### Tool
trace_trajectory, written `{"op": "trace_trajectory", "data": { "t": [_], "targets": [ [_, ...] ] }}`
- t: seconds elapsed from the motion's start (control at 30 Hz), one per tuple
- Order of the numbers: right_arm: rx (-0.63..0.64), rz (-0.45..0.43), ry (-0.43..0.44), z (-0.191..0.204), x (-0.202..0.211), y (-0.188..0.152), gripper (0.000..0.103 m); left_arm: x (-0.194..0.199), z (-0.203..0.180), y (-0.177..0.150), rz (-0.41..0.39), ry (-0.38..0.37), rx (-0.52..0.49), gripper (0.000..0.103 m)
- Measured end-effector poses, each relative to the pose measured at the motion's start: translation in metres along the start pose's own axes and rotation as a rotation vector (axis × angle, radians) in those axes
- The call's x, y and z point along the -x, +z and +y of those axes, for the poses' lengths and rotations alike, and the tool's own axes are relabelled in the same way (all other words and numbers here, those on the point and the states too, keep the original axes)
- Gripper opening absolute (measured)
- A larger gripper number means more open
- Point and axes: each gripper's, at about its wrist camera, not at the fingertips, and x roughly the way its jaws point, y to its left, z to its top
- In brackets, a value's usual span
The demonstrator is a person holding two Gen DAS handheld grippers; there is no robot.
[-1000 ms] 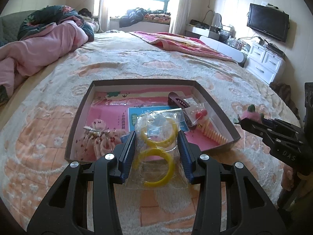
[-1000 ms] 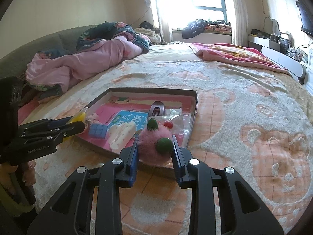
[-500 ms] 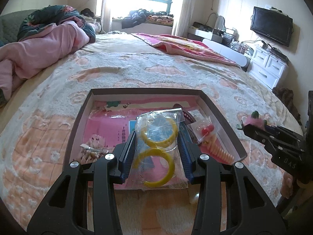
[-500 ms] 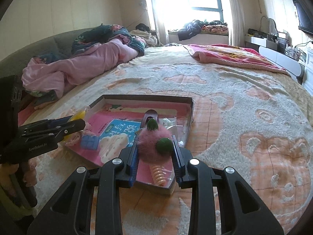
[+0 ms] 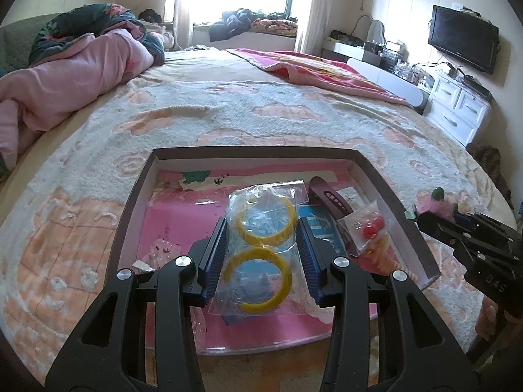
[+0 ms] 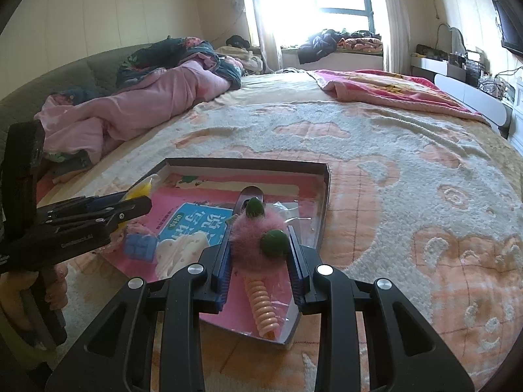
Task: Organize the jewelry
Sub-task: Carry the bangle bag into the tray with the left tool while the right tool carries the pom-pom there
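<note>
A shallow brown box [image 5: 137,202] with a pink lining lies on the bed; it also shows in the right wrist view [image 6: 323,202]. My left gripper [image 5: 261,238] is shut on a clear bag with two yellow bangles [image 5: 261,248] and holds it over the box. My right gripper [image 6: 260,245] is shut on a pink fluffy hair tie with green balls [image 6: 255,241], over the box's right end. In the box lie a dark hair clip [image 5: 330,196], a bag with red earrings [image 5: 369,228], a pink spiral hair tie [image 6: 263,307], a blue clip [image 6: 140,246] and a blue-and-white card [image 6: 186,225].
The box rests on a fuzzy cream and peach blanket [image 6: 408,170]. A pink quilt [image 5: 65,75] is heaped at the far left, a pink blanket [image 5: 327,72] at the far right. White drawers [image 5: 457,111] and a TV [image 5: 462,42] stand beyond the bed.
Both grippers have moved forward over the box with their loads. The bangle bag now hangs over the box's middle, and the fluffy hair tie over its right end.
</note>
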Motion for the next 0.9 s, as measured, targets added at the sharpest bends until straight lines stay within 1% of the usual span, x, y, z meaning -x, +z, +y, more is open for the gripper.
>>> {"op": "trace_trajectory", "data": {
  "t": [0.43,0.7,0.9],
  "targets": [
    [0.024,0.029,0.01,0.007,-0.018,0.001,0.029,-0.017,0.01,-0.003,0.037,0.008,0.013,0.034],
    [0.066,0.057,0.043,0.02,-0.024,-0.003,0.029,-0.023,0.016,-0.004,0.059,0.008,0.031,0.034],
    [0.093,0.084,0.073,0.031,-0.028,-0.009,0.029,-0.031,0.02,-0.004,0.091,0.003,0.046,0.034]
  ]
}}
